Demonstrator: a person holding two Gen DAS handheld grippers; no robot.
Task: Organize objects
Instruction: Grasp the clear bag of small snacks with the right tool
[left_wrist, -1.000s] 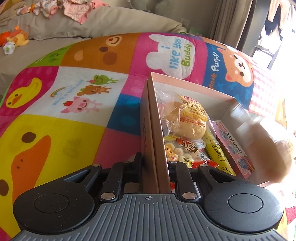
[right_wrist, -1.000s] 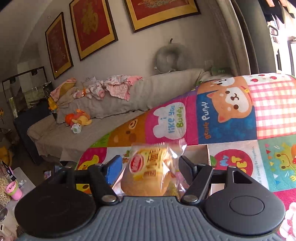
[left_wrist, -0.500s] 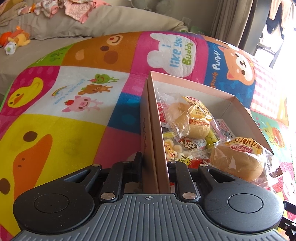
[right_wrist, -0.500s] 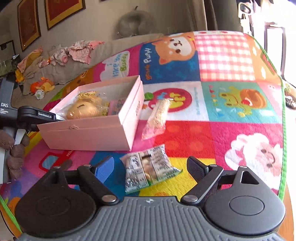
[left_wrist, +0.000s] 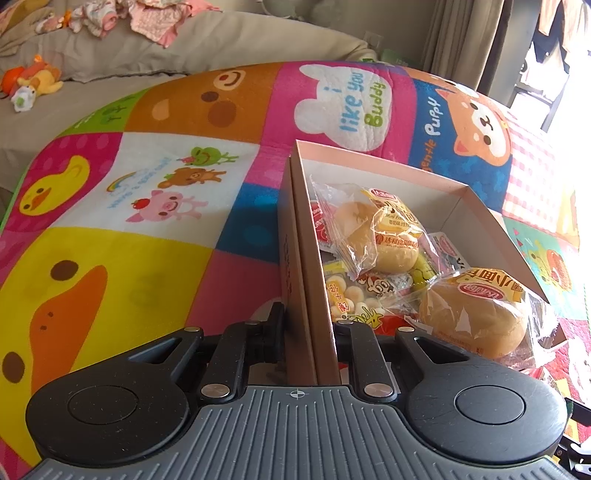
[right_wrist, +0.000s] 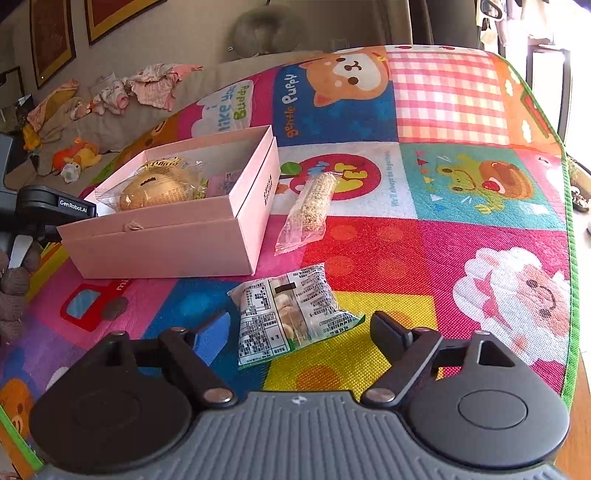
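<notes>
Left tongs (left_wrist: 309, 325) clamp the pink box (right_wrist: 177, 240) wall near the mat's (right_wrist: 406, 240) left edge. Several wrapped snacks, including a bun (left_wrist: 474, 317), are boxed. Right tongs (right_wrist: 299, 332) spread wide over the nut packet (right_wrist: 291, 314); it and the sesame bar (right_wrist: 308, 210) remain outside.

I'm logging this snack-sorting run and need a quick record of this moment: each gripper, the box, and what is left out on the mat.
left gripper: shut on the wall of the pink box
right gripper: open, empty, over the printed snack packet
in the box: two wrapped buns, smaller snack packs under them
on the mat, outside the box: printed snack packet, sesame stick packet
</notes>
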